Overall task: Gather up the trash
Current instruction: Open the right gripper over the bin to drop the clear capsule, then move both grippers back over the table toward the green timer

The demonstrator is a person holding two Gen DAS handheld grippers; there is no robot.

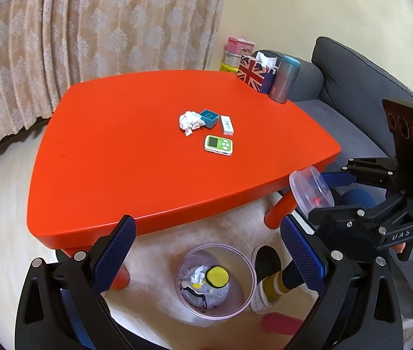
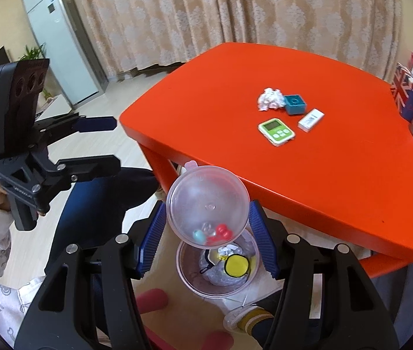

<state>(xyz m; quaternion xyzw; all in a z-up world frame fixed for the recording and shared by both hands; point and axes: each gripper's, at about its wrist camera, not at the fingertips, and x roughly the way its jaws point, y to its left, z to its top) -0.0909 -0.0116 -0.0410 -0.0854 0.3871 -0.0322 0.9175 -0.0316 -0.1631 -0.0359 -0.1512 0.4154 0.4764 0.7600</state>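
The right gripper (image 2: 207, 237) is about half closed, its ribbed blue pads (image 2: 154, 234) pressing on either side of a round clear plastic container (image 2: 207, 207) with a few small red, teal and clear beads loose at its low side. The container is tilted, its flat face towards the camera, and hangs directly above a transparent round waste bin (image 2: 190, 277) on the floor, which already holds crumpled paper and a flat yellow disc (image 2: 234, 265).

The left gripper (image 1: 206, 258) stands wide open with nothing between its pads; the bin lies below and between them in its own view, and the right gripper sits just to its right.

Beyond both grippers, on the orange table (image 1: 119, 160), a crumpled white paper ball (image 1: 190, 121) touches a small teal box (image 1: 208, 117), close to a white eraser (image 1: 227, 124) and a green-and-white timer (image 1: 219, 145).

The container looks light, thin-walled and slick, so it probably flexes under pressure and could slip; gripping across its widest rim seems soundest. The paper ball should be soft, nearly weightless and easy to pinch across its middle.
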